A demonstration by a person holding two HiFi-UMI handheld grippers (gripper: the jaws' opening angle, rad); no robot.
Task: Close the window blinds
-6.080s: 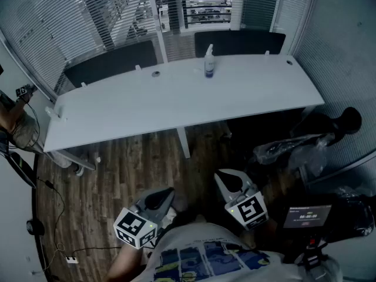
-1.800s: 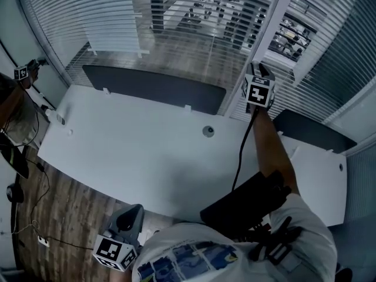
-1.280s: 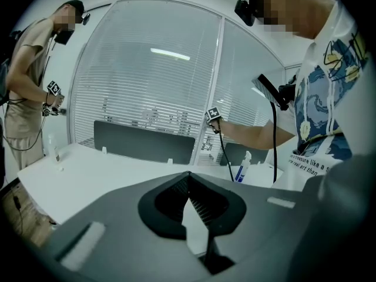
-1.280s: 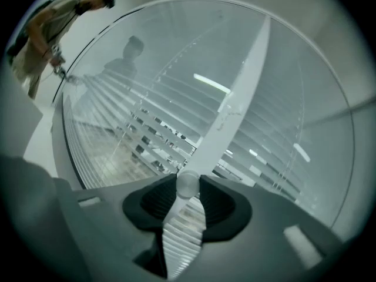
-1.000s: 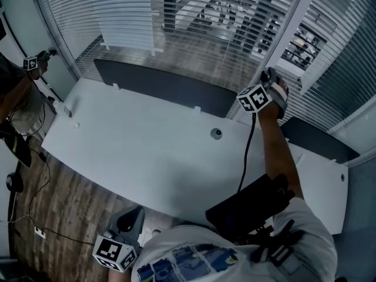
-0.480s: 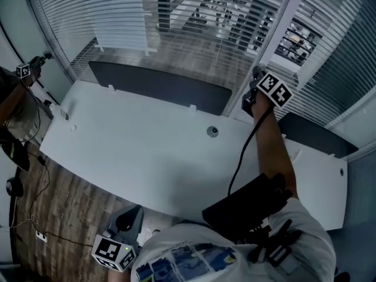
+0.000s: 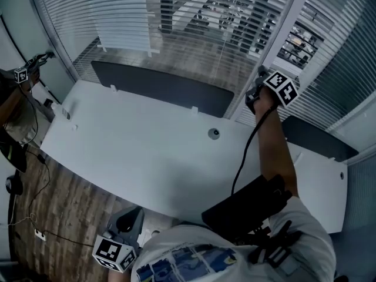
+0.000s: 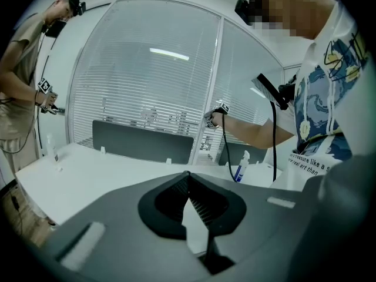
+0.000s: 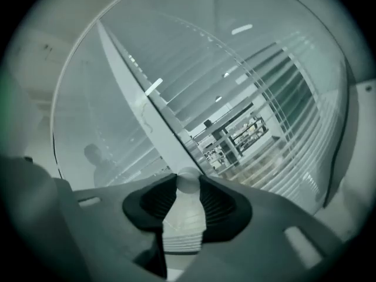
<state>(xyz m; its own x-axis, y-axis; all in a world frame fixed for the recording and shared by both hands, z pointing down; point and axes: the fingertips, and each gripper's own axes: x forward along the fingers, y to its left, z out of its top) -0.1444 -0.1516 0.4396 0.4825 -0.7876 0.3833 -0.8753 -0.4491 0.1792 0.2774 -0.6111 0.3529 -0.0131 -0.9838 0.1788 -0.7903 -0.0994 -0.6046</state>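
Slatted window blinds (image 7: 176, 16) across the glass wall behind the counter (image 7: 147, 151); slats nr the white mullion (image 7: 285, 31) tilted enough to let shelving show thru. Counter long, white, curved front edge, over wood-plank floor (image 7: 53, 210). Dark partition panel (image 7: 158, 87) upright along counter's far edge, 2nd one further rt past the mullion. Second person (image 8: 23, 87) at far left end of counter, holding own marker-cube device. Rt arm stretched over counter w/ cable trailing back along it, rt hand-held gripper (image 9: 188, 184) raised at the mullion, beside the blinds, jaws pinching the blind wand (image 9: 183, 222): white, ribbed, rounded tip poking just past the pads. Left hand-held gripper (image 8: 188, 174) low at near side of counter, close to the body, above the floor, jaw tips pressed together w/ nothing between. Spray bottle (image 8: 238, 168) upright on counter towards far edge, below the outstretched arm, touching neither gripper.
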